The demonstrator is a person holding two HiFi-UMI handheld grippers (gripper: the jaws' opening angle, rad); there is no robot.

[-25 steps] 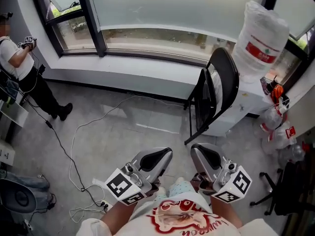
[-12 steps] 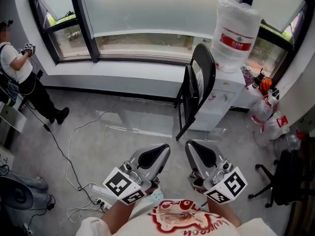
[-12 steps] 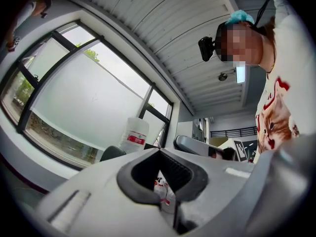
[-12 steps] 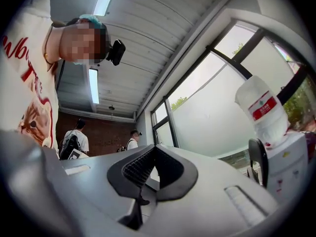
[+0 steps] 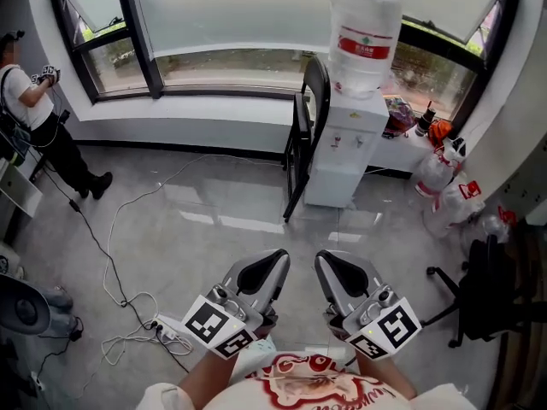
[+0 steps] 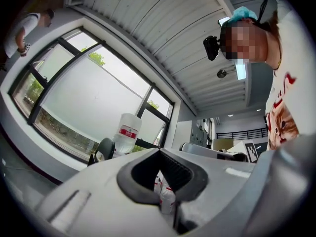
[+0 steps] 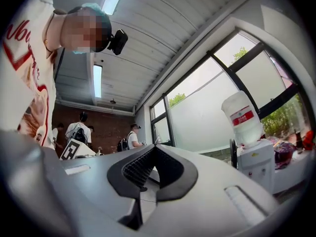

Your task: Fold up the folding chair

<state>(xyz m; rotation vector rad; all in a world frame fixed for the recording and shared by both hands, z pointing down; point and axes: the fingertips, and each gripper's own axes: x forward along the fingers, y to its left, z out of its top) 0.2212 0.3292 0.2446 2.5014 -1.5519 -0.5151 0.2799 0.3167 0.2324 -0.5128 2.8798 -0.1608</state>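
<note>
Black folding chair [image 5: 301, 139] beside water dispenser [image 5: 342, 154], cables [image 5: 109, 263] on floor [image 5: 214, 237], left gripper [image 5: 277, 256] and right gripper [image 5: 323, 258] jaws pressed together

Daylight is pouring through the wide black-framed window [image 5: 256, 7] onto the glossy grey floor [image 5: 214, 220]; a white water dispenser [image 5: 342, 148] is standing against the window wall, cables [image 5: 109, 267] are lying loose, a black office chair [image 5: 487, 289] is sitting at right

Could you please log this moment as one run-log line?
left gripper shut, empty | right gripper shut, empty | folding chair beside water dispenser, untouched
</note>
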